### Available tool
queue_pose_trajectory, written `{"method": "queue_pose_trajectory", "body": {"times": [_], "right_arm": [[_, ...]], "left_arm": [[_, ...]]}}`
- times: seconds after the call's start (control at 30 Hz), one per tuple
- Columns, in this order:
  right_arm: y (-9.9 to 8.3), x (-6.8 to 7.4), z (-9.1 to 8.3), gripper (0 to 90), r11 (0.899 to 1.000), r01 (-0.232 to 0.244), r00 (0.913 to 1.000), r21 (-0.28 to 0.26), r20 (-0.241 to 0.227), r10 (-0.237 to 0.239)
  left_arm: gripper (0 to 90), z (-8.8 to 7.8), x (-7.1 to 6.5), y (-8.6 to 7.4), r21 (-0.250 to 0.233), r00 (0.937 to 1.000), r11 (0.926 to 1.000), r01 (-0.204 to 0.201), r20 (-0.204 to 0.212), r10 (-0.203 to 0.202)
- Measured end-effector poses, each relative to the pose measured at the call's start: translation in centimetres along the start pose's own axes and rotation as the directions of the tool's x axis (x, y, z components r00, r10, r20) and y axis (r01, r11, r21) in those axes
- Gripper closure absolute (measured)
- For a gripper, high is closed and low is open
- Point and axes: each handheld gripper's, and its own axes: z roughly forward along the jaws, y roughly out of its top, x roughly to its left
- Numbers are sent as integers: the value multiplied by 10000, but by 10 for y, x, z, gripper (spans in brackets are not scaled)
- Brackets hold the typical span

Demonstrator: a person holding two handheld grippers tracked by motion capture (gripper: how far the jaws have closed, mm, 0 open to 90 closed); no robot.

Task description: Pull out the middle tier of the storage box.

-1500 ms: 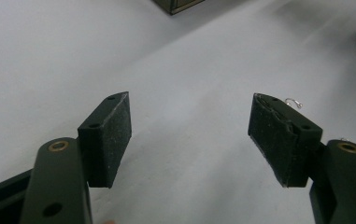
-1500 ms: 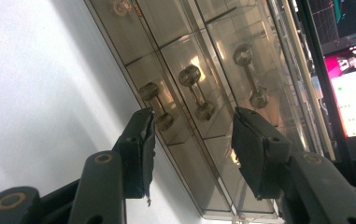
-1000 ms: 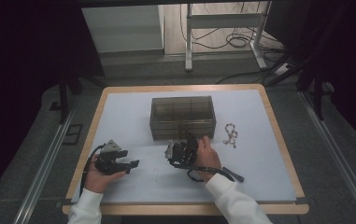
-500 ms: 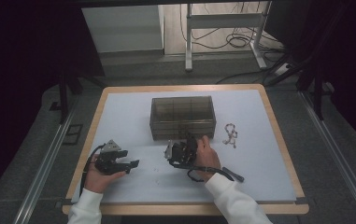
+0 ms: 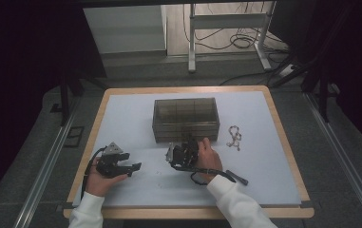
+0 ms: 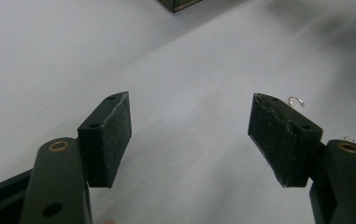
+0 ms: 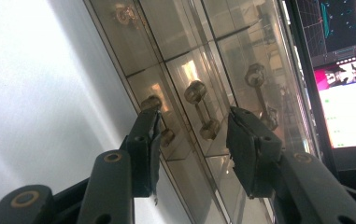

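A smoky see-through drawer box (image 5: 184, 118) stands mid-table on the white mat (image 5: 136, 118). My right gripper (image 5: 187, 142) points at its front wall. In the right gripper view, my right gripper (image 7: 194, 113) has its jaws on either side of a brass dumbbell-shaped drawer handle (image 7: 202, 111). The jaws have just been closing, and the pads stand apart from the handle. My left gripper (image 5: 133, 167) rests low at the front left, open, with nothing between its jaws (image 6: 189, 121). A small silver hook (image 6: 297, 101) lies on the mat just past its right finger.
A pale bead chain (image 5: 234, 137) lies right of the box. The right gripper's black cable (image 5: 226, 175) trails toward the front. More brass handles (image 7: 259, 88) line the box front. A lit screen (image 7: 348, 112) shows beyond it. The table has a wooden rim (image 5: 283, 137).
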Motion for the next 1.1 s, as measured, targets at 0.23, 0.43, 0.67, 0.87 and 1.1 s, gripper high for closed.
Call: {"method": "queue_pose_trajectory", "body": {"times": [0.23,0.43,0.67,0.87,1.1], "right_arm": [[2,3,4,574,9998,191,9998,-62,113,-190],[3,6,7,602,9994,331,9992,-122,213,-329],[4,6,9,621,9988,479,9983,-96,336,-475],[5,6,10,621,9985,539,9976,-61,449,-536],[5,7,12,668,9983,588,9970,-24,502,-586]], "left_arm": [[306,0,1,0,-3,10000,10000,4,-13,-4],[307,0,1,0,-16,10000,10000,24,-5,-24],[306,0,1,0,-7,10000,10000,24,15,-24],[307,0,1,0,-5,10000,10000,15,19,-15],[306,0,1,-1,-4,10000,10000,26,15,-26]]}}
